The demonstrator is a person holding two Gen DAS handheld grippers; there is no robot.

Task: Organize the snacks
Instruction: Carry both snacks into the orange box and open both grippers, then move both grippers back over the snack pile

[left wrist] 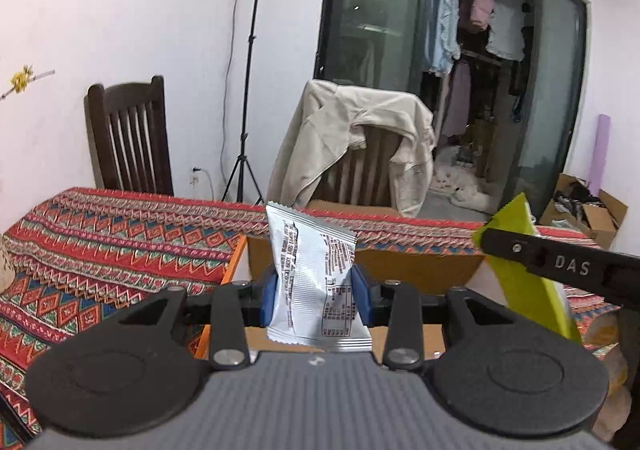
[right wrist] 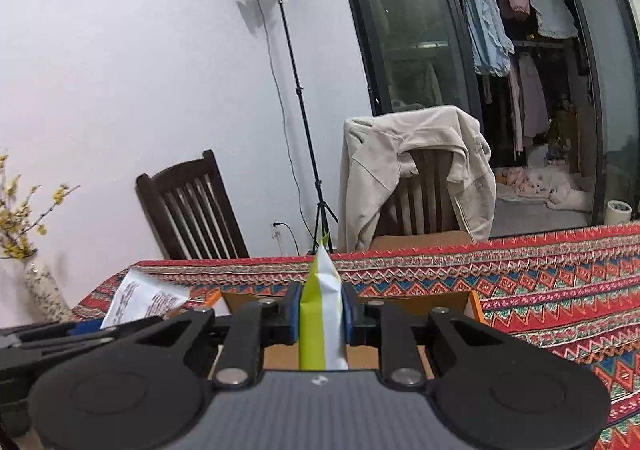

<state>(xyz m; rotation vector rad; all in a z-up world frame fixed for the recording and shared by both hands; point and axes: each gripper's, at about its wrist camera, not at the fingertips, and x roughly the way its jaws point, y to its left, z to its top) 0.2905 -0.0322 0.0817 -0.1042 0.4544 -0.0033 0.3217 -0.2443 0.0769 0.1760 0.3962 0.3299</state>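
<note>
The left gripper (left wrist: 316, 292) clamps a silver snack packet (left wrist: 314, 274) upright; the right gripper (right wrist: 322, 314), beside it, pinches a green-and-white packet (right wrist: 322, 314) edgewise; just ahead and below both sits the open cardboard box (left wrist: 420, 266) on the patterned cloth (left wrist: 100, 234), probably their destination.

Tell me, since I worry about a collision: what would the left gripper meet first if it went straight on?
Probably the open cardboard box just ahead of the left gripper and its silver packet; depth is uncertain.
</note>
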